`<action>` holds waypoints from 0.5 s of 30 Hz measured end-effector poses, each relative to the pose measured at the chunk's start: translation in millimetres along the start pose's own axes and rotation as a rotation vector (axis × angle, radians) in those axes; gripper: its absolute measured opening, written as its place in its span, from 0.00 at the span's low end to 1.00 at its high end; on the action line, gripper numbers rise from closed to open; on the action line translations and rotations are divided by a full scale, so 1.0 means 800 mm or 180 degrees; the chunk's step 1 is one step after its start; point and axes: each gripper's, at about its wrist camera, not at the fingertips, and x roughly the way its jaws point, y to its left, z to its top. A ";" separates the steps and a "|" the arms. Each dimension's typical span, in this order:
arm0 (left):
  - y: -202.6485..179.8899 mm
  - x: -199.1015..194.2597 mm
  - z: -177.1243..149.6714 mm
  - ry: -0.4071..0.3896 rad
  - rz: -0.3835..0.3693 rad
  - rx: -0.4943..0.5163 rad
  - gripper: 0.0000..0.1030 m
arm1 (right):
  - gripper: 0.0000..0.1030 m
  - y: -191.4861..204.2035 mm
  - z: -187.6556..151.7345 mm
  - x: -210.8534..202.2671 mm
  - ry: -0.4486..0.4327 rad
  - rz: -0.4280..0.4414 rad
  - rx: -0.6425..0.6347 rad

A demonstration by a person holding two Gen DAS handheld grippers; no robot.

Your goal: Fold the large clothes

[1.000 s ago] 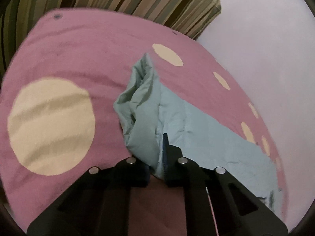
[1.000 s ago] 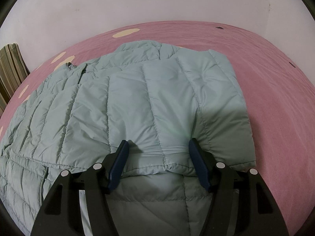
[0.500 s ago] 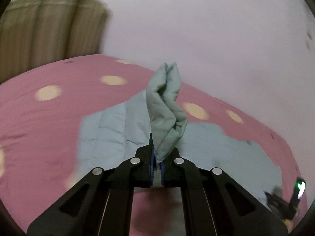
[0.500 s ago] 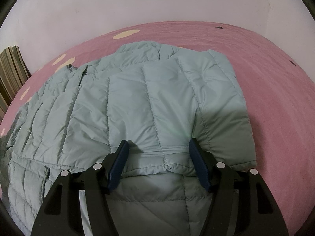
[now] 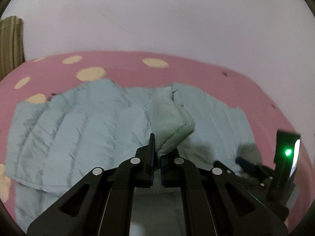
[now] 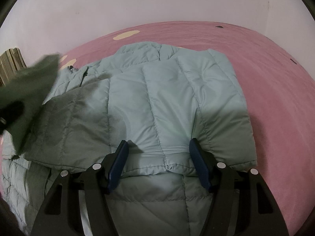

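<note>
Pinched tight between the fingers of my left gripper (image 5: 157, 157) is a fold of the pale blue puffer jacket (image 5: 82, 129), lifted clear above the rest of it. Around my right gripper (image 6: 158, 158), the blue pads (image 6: 118, 165) stand wide apart, resting on the folded hem without clamping it. Beyond the jacket's edges, the pink spotted bedsheet (image 6: 275, 90) lies bare out to the white wall (image 5: 157, 19).
</note>
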 end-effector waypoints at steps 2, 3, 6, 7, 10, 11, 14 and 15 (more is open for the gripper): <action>-0.010 0.009 -0.009 0.0078 0.0007 0.0067 0.04 | 0.62 0.000 0.000 0.000 -0.0001 0.0001 0.0002; -0.013 0.012 -0.013 0.0113 -0.0003 0.0087 0.06 | 0.62 0.000 0.000 0.000 -0.0001 -0.0001 0.0002; -0.025 0.009 -0.015 0.0138 -0.0037 0.0120 0.26 | 0.63 0.000 0.000 0.000 -0.0001 -0.0006 -0.0001; -0.026 0.004 -0.015 0.0123 -0.0042 0.0124 0.43 | 0.63 0.000 0.000 0.001 -0.0001 -0.0007 -0.0002; -0.031 -0.019 -0.016 0.0025 -0.0128 0.0147 0.59 | 0.63 0.000 0.000 0.001 -0.0001 -0.0006 -0.0001; -0.032 -0.025 -0.015 0.0018 -0.0140 0.0178 0.59 | 0.63 0.000 0.001 0.001 -0.0002 -0.0007 -0.0002; -0.027 -0.051 -0.013 -0.0023 -0.0186 0.0202 0.64 | 0.63 0.001 0.002 0.002 0.0002 -0.0003 0.0001; -0.022 -0.059 -0.012 -0.0046 -0.0183 0.0187 0.65 | 0.63 0.001 0.003 0.002 0.0005 0.0001 0.0004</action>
